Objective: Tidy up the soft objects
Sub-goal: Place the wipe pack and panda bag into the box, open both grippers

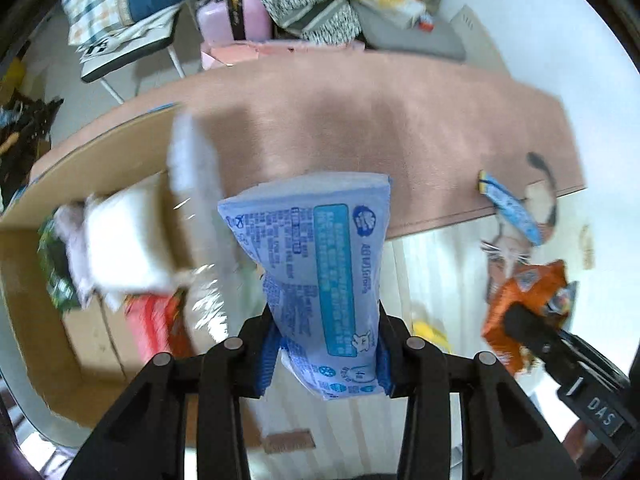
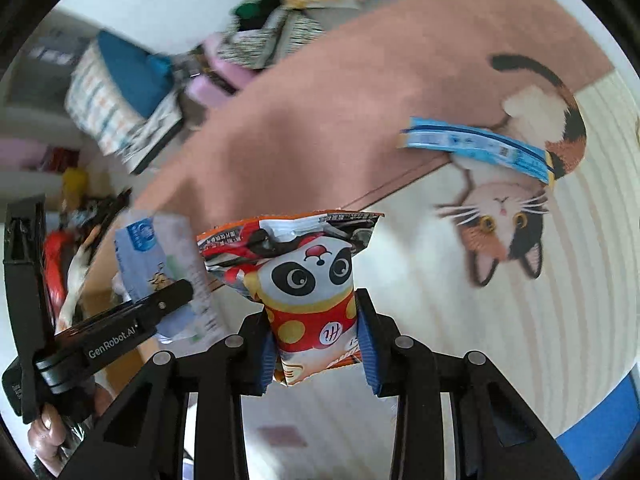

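My left gripper [image 1: 325, 354] is shut on a light blue soft pack [image 1: 316, 264] with printed text and holds it in the air just right of an open cardboard box [image 1: 36, 280]. The box holds a white soft pack [image 1: 124, 240], a green packet and a red packet. My right gripper [image 2: 316, 350] is shut on an orange snack bag with a panda print [image 2: 308, 280], held above the rug. That bag also shows in the left wrist view [image 1: 524, 304]. A flat blue pouch [image 2: 476, 146] lies on the rug; it also shows in the left wrist view [image 1: 512, 206].
A pink and cream rug with a cat picture [image 2: 504, 224] covers the floor. At the far side stand a folding chair with cushions [image 1: 116, 12], a pink case [image 1: 236, 12] and a heap of clothes and bags [image 1: 320, 4]. The left gripper shows in the right wrist view [image 2: 120, 332].
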{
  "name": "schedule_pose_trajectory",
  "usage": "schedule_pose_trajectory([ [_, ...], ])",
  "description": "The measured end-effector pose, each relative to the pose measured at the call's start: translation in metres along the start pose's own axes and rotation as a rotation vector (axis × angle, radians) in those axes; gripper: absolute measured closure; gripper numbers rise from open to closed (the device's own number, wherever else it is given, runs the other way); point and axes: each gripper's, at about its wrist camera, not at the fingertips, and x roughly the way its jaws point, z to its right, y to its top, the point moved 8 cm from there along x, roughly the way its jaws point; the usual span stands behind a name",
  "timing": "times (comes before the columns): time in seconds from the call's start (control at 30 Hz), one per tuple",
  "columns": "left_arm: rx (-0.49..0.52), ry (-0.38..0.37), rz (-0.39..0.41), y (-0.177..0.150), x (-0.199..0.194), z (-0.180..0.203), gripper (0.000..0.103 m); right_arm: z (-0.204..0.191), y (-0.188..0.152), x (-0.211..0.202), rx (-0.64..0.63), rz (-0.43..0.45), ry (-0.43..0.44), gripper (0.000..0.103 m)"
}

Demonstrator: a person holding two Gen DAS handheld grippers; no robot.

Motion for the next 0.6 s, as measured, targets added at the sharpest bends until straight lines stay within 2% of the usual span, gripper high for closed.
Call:
schedule_pose_trajectory([
  [0.07,-0.018,-0.013,0.026,-0.001,-0.033,-0.016,0.067,-0.023,-0.014,-0.017,-0.049,0.002,0.02,0.066],
  [0.1,-0.028,-0.011,0.036,-0.009,-0.043,-0.029,0.067,-0.046,-0.024,-0.02,-0.082,0.001,0.035,0.066],
  [0.13,-0.04,-0.008,0.042,-0.019,-0.05,-0.039,0.067,-0.049,-0.037,-0.031,-0.107,-0.002,0.046,0.066],
  [0.2,-0.066,0.004,0.04,-0.036,-0.064,-0.077,0.067,-0.088,-0.061,-0.033,-0.172,-0.018,0.075,0.066],
  [0.3,-0.137,0.035,0.014,-0.057,-0.072,-0.13,0.067,-0.159,-0.093,-0.008,-0.283,-0.067,0.103,0.066],
  [0.4,-0.225,0.082,-0.05,-0.069,-0.059,-0.191,0.067,-0.211,-0.119,0.031,-0.358,-0.113,0.1,0.066],
  [0.53,-0.298,0.094,-0.136,-0.076,-0.03,-0.249,0.067,-0.256,-0.145,0.079,-0.413,-0.174,0.075,0.066],
  [0.6,-0.292,0.097,-0.159,-0.075,-0.023,-0.263,0.067,-0.268,-0.154,0.098,-0.427,-0.193,0.055,0.066],
])
